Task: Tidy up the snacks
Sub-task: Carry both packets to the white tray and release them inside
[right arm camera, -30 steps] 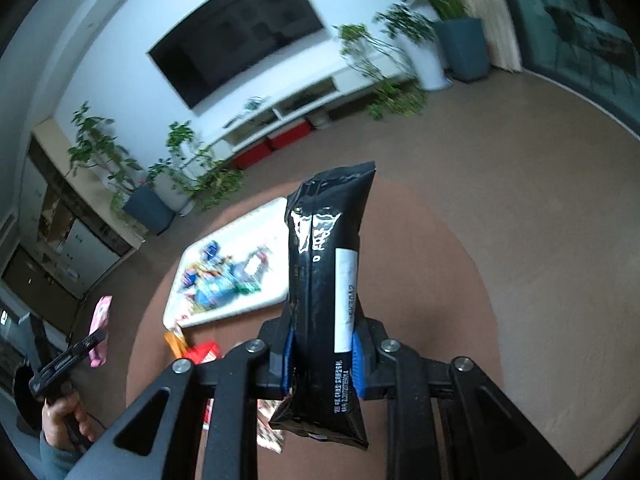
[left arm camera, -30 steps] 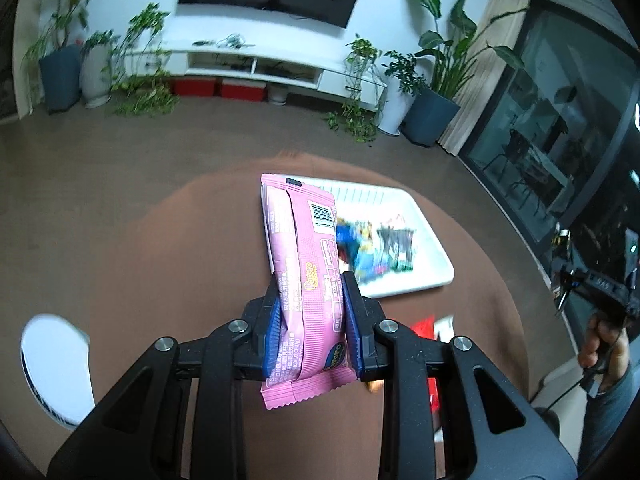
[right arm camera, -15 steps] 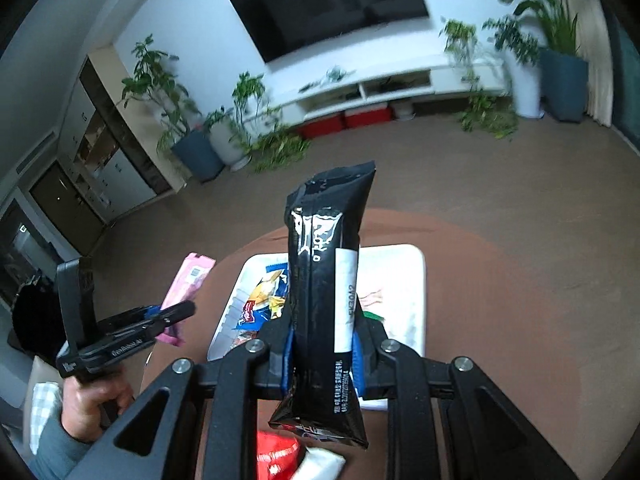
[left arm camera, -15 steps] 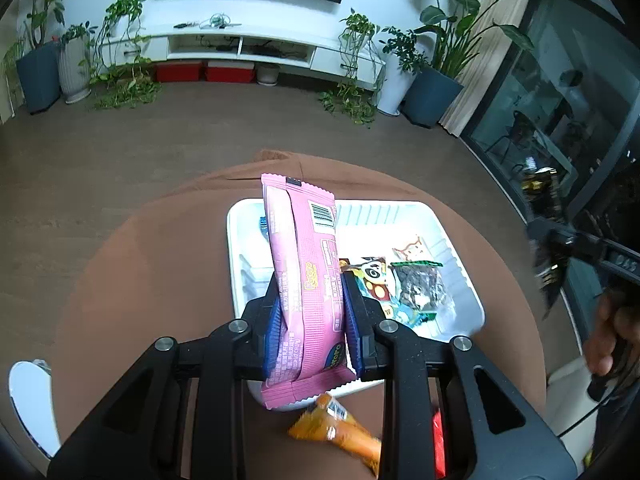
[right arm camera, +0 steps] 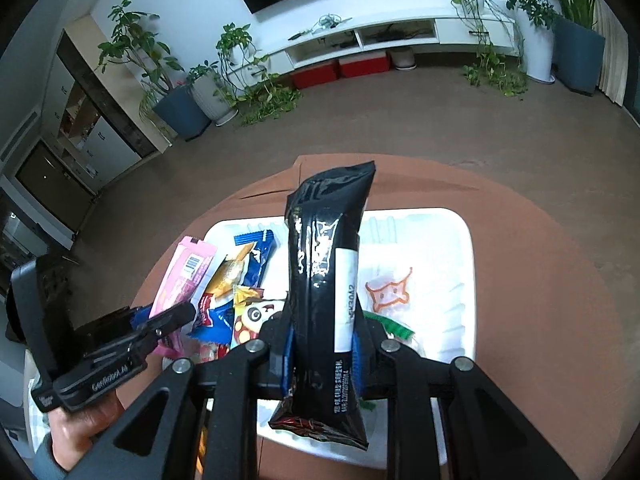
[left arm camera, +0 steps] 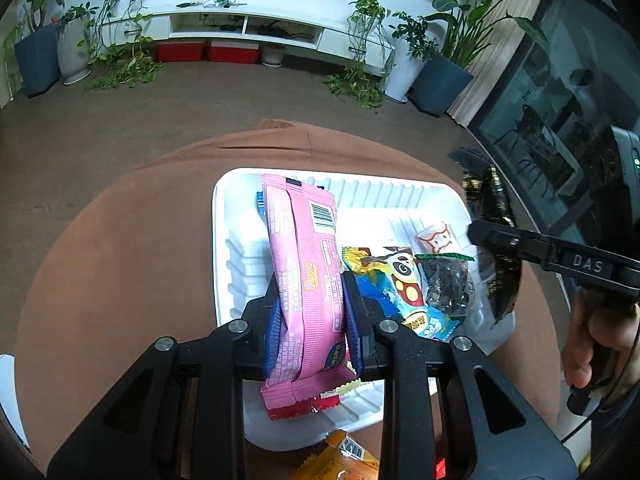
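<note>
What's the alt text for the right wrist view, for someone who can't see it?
The right gripper is shut on a black snack pack, held upright over a white tray of mixed snacks on a round brown table. At left, the left gripper holds a pink snack pack over the tray's edge.

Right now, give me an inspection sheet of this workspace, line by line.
Surface: round table under a brown cloth.
Job's things: white tray holding several snack packets, among them a panda-print packet and a blue wafer packet.
Clutter: orange packet on the cloth, outside the tray's near edge.
Grippers: left tongs shut on a pink snack bar; right tongs shut on a black snack packet; both over the tray.
Cables: a thin lead beside the right hand.
Surroundings: TV console, potted plants, glass doors.
</note>
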`<state>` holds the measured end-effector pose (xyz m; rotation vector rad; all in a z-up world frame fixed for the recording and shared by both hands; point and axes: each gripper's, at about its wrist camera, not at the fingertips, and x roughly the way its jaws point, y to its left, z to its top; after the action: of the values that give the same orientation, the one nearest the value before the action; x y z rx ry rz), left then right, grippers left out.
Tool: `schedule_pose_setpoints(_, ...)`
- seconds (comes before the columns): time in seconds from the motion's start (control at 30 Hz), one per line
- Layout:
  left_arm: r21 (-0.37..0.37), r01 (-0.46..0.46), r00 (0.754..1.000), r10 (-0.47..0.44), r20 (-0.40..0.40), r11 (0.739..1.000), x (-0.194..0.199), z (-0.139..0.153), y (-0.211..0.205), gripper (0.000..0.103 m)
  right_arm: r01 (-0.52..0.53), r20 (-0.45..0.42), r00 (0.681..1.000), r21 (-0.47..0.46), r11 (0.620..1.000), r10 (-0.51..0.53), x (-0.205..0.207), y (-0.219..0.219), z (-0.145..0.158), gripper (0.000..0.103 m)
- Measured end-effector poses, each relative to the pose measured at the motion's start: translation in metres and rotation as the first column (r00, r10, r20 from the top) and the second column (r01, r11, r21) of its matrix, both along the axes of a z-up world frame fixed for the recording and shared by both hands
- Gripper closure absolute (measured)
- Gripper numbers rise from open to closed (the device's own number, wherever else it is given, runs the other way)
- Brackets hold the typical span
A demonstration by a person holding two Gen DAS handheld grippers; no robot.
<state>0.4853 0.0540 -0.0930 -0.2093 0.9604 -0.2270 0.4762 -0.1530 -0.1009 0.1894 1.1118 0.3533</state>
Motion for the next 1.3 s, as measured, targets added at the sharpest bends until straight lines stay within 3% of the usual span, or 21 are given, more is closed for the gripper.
schedule_pose_setpoints(0.2,0.008,0.003,1.0,-0.003,-0.019,1.0,0.009,-0.021,-0.007,0.078,-0.036,-0.045,0.998,-0.047,0.998,0.034,0.007,0.02,-0.022,0.079)
schedule_pose_setpoints(0.47,0.008,0.007,0.999,-0.007,-0.037,1.0,0.021,-0.041,-0.006,0.075,-0.01,-0.09,0.996,-0.053,0.999,0.005,0.012,0.012,-0.042,0.077)
schedule_pose_setpoints(0.63,0.009,0.002,0.999,-0.002,-0.033,1.0,0.024,-0.043,-0.008,0.049,-0.014,-0.084,0.996,-0.061,0.998,0.009,0.011,0.012,-0.041,0.074)
schedule_pose_setpoints(0.9,0.018,0.012,1.0,-0.011,-0.024,1.0,0.018,-0.033,-0.015,0.045,-0.008,-0.063,0.998,-0.062,0.998,0.004,0.006,0.012,-0.036,0.064)
schedule_pose_setpoints(1.0,0.017,0.02,1.0,-0.02,-0.012,1.0,0.011,-0.028,-0.016,0.034,0.002,-0.045,0.999,-0.056,0.998,-0.004,0.003,0.009,-0.03,0.056)
schedule_pose_setpoints(1.13,0.024,0.025,1.0,-0.025,0.007,0.999,0.003,-0.019,-0.02,0.02,0.029,-0.028,0.999,-0.027,0.999,-0.03,-0.004,-0.001,-0.02,0.033)
schedule_pose_setpoints(1.23,0.019,0.013,1.0,-0.013,0.027,1.0,-0.012,-0.007,-0.019,0.003,0.051,-0.027,0.998,0.02,0.998,-0.051,-0.011,-0.009,-0.007,0.025)
schedule_pose_setpoints(1.3,0.014,-0.003,0.999,0.002,0.044,1.0,-0.024,-0.001,-0.017,0.001,0.063,-0.005,0.998,0.054,0.997,-0.062,-0.022,-0.015,0.006,0.021)
